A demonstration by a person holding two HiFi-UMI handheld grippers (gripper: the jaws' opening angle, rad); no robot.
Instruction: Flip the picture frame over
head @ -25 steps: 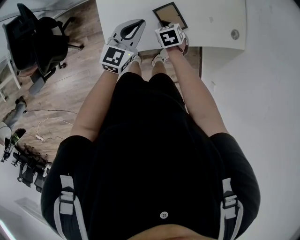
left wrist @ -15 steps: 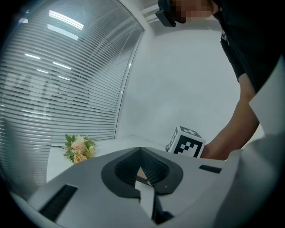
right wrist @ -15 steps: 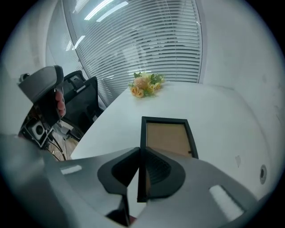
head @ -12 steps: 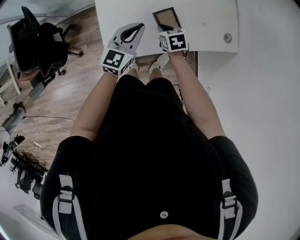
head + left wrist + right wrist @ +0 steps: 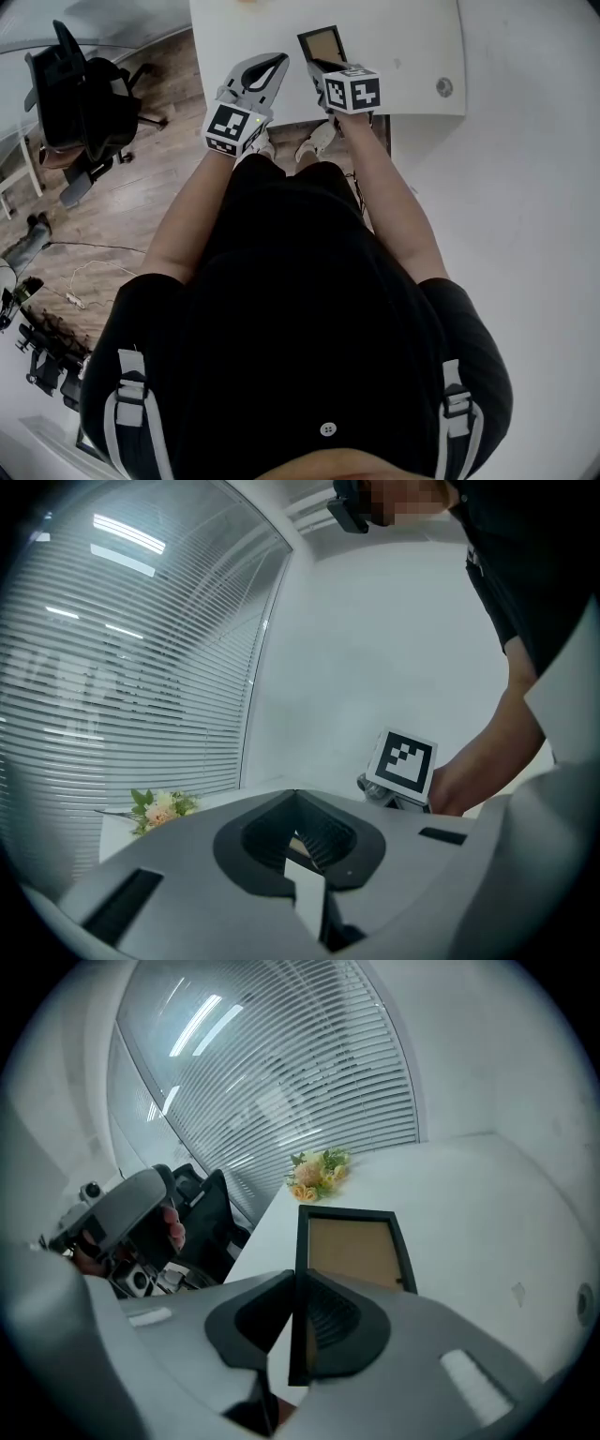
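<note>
The picture frame (image 5: 323, 45) has a black border and shows its brown back; it rests on the white table (image 5: 403, 37) near the front edge. My right gripper (image 5: 325, 66) is shut on the frame's near left edge, and in the right gripper view that black edge runs between the jaws (image 5: 298, 1326) while the frame (image 5: 352, 1251) stretches away from them. My left gripper (image 5: 278, 59) hovers left of the frame with its jaws shut on nothing; its tips (image 5: 298, 797) meet in the left gripper view.
A small bunch of flowers (image 5: 317, 1171) lies at the table's far end. A round disc (image 5: 443, 87) is set in the table at the right. A black office chair (image 5: 84, 94) stands on the wooden floor to the left.
Both grippers have risen. The right one has lifted the frame's near edge with it and rolled a little, so the frame now tilts off the table.
</note>
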